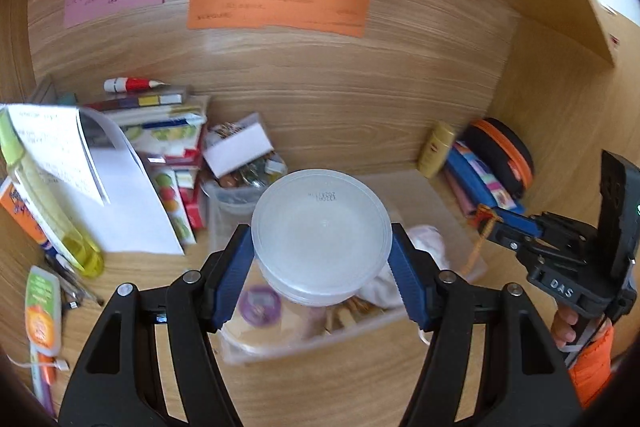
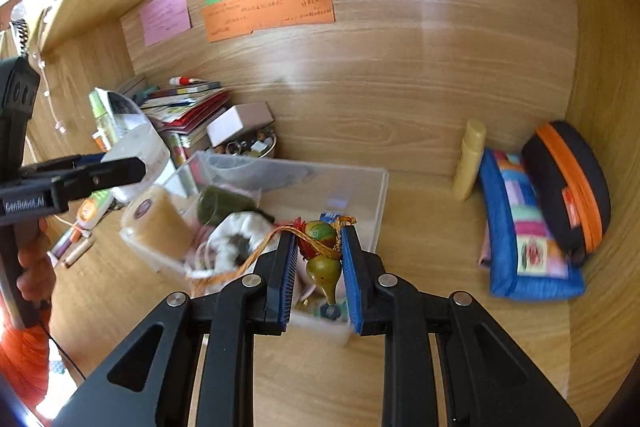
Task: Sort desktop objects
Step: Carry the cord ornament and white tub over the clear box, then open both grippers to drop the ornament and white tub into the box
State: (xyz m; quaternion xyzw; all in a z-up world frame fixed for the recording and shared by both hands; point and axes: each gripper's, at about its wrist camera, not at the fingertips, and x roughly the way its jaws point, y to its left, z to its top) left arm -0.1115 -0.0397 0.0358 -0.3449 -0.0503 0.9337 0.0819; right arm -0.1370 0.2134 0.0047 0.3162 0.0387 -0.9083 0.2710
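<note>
- The left gripper (image 1: pixel 322 251) is clamped on a round translucent plastic tub (image 1: pixel 322 233); both blue pads press on its sides, and the tub is held above the clear plastic bin (image 2: pixel 376 195).
- The right gripper (image 2: pixel 318 259) is closed on a small gourd charm (image 2: pixel 320 255) with a gold cord and red tassel; the charm sits between the blue pads, over the near end of the bin.
- Both grippers point downward toward the bin. A hand (image 1: pixel 564 327) with an orange sleeve (image 1: pixel 592 367) holds the handle of the right gripper.
- Inside the bin lie a white cloth item (image 2: pixel 240 231), a dark green roll (image 2: pixel 218 207) and a jar with a purple lid (image 2: pixel 160 223).
- Behind the bin, at its left, a small round container (image 2: pixel 256 147) holds mixed small items, partly covered by a white box (image 2: pixel 236 121).
- Right of the bin stand a yellow bottle (image 2: pixel 470 163), a blue patchwork pouch (image 2: pixel 524 227) and a black case with an orange zip (image 2: pixel 568 187).
</note>
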